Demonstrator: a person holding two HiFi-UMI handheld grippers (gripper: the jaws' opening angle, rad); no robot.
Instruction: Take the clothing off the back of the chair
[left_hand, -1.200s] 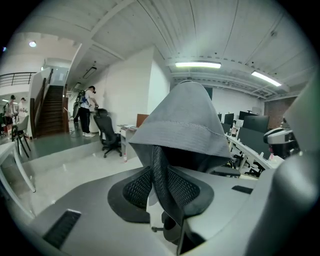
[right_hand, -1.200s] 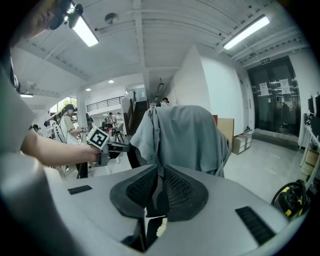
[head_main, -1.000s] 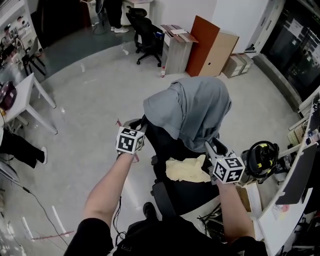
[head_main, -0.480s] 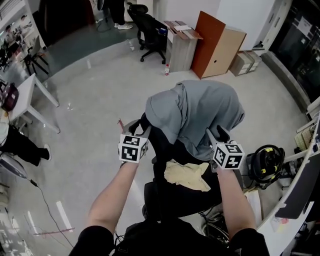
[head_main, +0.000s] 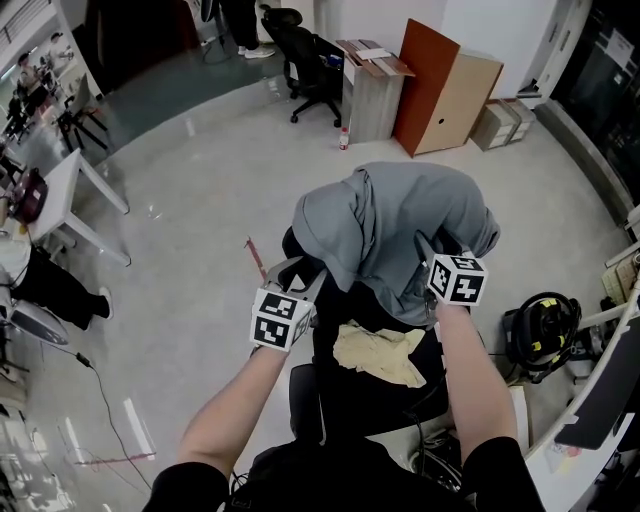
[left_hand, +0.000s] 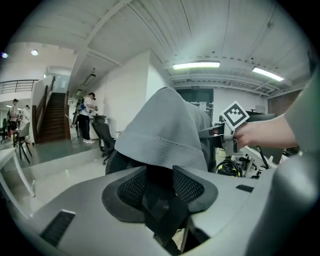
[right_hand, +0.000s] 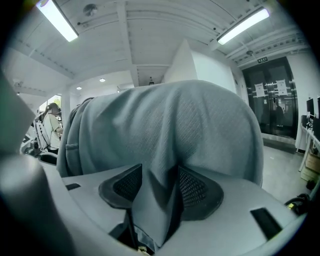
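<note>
A grey garment (head_main: 400, 225) hangs over the back of a black office chair (head_main: 360, 390). My left gripper (head_main: 303, 272) is at the chair's left edge, below the garment's hem (left_hand: 165, 130). Its jaws have just been opening, and a dark part of the chair sits in the gap of the left gripper (left_hand: 159, 182). My right gripper (head_main: 428, 248) is against the garment's right side. Its jaws have also just been opening, and a fold of the grey garment (right_hand: 165, 130) lies in the gap of the right gripper (right_hand: 160, 185), not pinched.
A yellow cloth (head_main: 378, 352) lies on the chair seat. A black and yellow helmet-like object (head_main: 545, 325) sits on the floor at the right. Another office chair (head_main: 310, 60), a cabinet (head_main: 375, 85) and wooden boards (head_main: 445, 85) stand behind. A white table (head_main: 70, 190) is at the left.
My right gripper has moved up from beside the seat to the garment's right side. The left gripper has drawn back toward me along the chair's left edge.
</note>
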